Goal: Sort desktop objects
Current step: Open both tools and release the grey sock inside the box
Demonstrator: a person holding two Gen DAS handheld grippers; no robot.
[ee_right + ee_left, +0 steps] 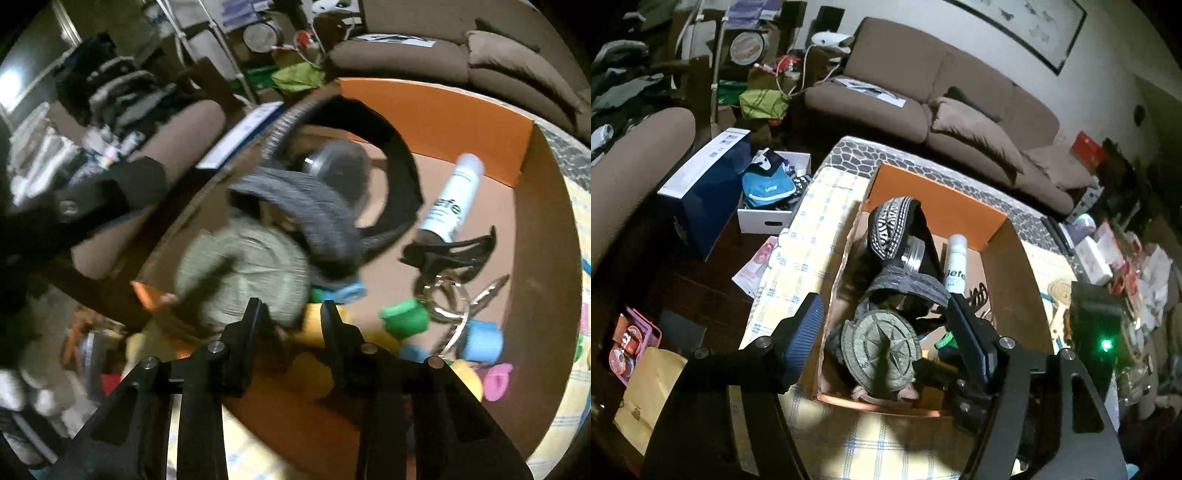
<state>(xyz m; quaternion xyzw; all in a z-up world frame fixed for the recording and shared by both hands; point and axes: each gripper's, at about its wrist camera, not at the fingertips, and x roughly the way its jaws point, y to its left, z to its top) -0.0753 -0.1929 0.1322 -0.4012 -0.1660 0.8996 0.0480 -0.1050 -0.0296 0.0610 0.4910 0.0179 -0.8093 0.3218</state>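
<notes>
An orange cardboard box (938,201) stands on the checked tablecloth and holds several objects: a round olive compass-star patch (881,349), a grey knitted band (908,286), a black patterned strap (890,225), a metal tin (912,253) and a white tube (955,264). My left gripper (882,332) is open, its fingers spread over the box above the patch. In the right wrist view the box (436,114) fills the frame, with the patch (240,269), the white tube (448,201), a black clip (454,249), metal rings (445,306) and green (404,317) and blue (482,339) rolls. My right gripper (291,308) is open above the box's near edge, empty.
A brown sofa (960,92) runs behind the table. A white box of clothes (772,195) and a blue-white box (705,184) stand on the floor at left. Small clutter (1115,258) covers the table's right end. The other gripper's body (1095,321) shows a green light.
</notes>
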